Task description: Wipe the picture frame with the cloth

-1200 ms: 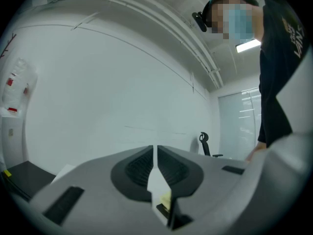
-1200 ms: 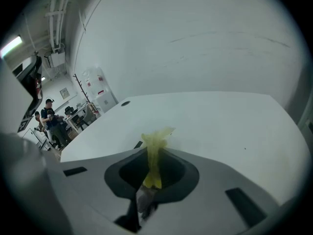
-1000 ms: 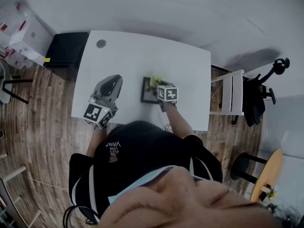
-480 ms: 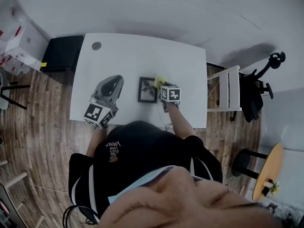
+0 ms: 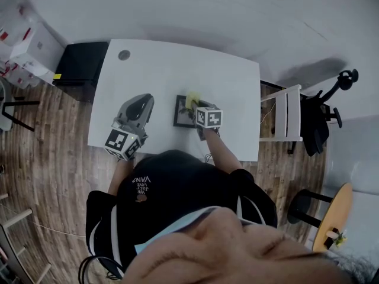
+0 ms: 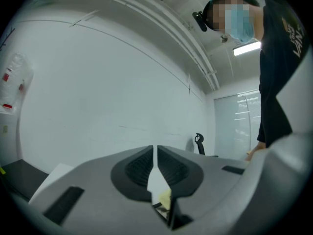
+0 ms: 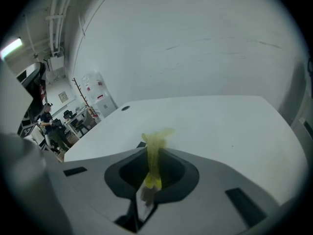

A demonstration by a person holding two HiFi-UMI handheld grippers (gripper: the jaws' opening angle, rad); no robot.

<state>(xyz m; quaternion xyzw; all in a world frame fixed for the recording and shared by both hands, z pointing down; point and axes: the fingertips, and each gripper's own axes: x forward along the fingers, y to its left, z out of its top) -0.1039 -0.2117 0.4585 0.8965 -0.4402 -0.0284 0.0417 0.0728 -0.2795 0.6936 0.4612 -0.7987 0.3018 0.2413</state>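
Wiping is judged under way: the cloth (image 5: 192,98) is clamped by the right gripper (image 5: 195,107) over the picture frame (image 5: 183,116), the left gripper (image 5: 140,101) closed on nothing

picture frame (image 5: 182,112) | right part hidden behind right gripper (image 5: 196,107) and cloth (image 5: 192,99)

Table (image 5: 177,70) far half: open white surface, wide passage. Cable grommet (image 5: 124,55) at far-left corner. Picture frame (image 5: 183,114) mid-table near front edge, right gripper (image 5: 194,104) over it. Left gripper (image 5: 141,101) fills front-left. Black cabinet (image 5: 80,64) flanks left side, white chair (image 5: 290,114) right, seemingly just off edge.
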